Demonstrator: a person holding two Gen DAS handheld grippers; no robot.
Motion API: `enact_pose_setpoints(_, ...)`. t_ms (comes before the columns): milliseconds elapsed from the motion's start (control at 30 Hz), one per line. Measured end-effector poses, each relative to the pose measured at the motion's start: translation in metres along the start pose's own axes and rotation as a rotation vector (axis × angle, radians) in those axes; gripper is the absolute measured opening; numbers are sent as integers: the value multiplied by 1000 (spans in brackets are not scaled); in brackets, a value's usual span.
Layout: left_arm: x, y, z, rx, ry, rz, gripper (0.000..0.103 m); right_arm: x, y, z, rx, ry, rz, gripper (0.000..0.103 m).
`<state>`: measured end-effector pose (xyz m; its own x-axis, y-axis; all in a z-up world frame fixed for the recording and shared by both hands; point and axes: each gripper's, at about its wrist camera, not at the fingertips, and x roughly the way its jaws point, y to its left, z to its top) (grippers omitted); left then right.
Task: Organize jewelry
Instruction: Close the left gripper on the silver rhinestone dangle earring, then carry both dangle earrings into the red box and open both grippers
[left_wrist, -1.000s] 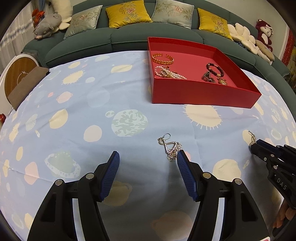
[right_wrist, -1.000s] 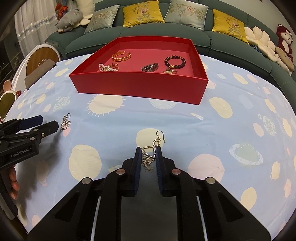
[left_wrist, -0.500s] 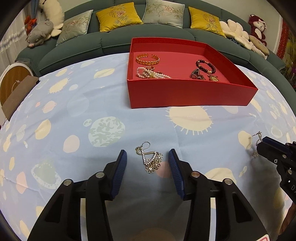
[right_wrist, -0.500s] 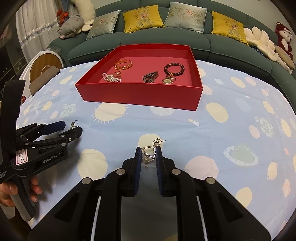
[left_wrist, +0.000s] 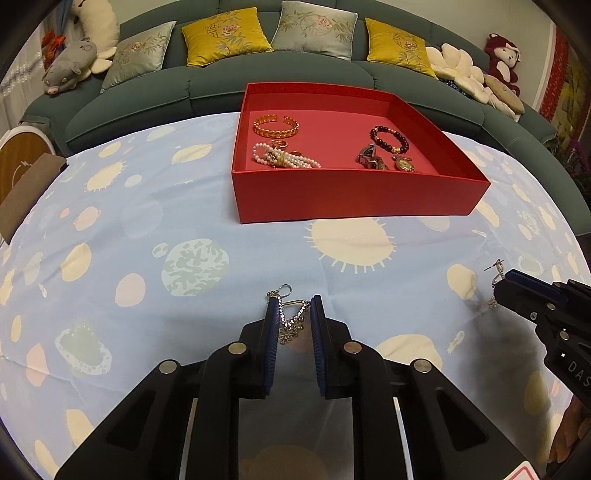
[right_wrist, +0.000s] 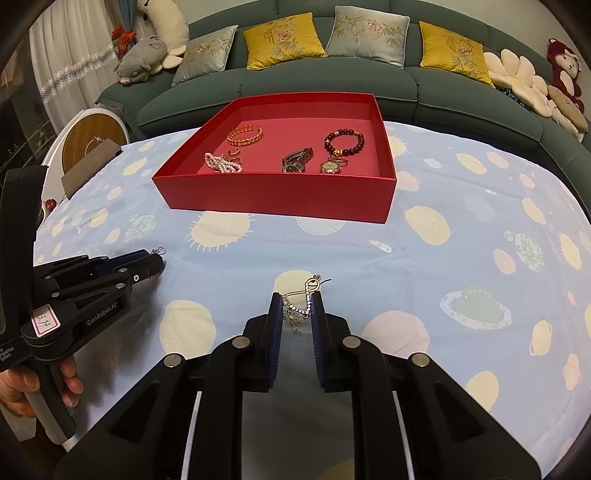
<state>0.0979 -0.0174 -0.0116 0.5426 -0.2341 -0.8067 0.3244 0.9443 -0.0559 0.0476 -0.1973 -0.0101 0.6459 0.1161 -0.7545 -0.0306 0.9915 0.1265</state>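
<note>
tray (left_wrist: 354, 203) on tablecloth (left_wrist: 147, 229), before sofa (left_wrist: 207, 81) | bracelets (left_wrist: 275, 125), watches (right_wrist: 297, 159) in tray

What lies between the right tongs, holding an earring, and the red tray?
Only bare patterned cloth lies between the right tongs with their earring and the tray, as the right wrist view shows.

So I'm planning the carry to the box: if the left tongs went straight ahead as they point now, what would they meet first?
Probably the near wall of the red box. The left tongs, shut on an earring, have only bare tablecloth ahead; their height over it is unclear.
</note>
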Motion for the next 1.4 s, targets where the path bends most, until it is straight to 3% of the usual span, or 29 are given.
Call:
enact_pose_setpoints(533,-65,-13,33,-17,-125,-115,14,-43,2,31,26,-127,15,15)
enact_pose_setpoints(1000,-88,-24,92,-32,-233,-62,15,-74,-1,78,64,-265,13,15)
enact_pose_setpoints(1400,-60,-12,138,-24,-271,41,15,-52,-11,127,88,-303,0,15)
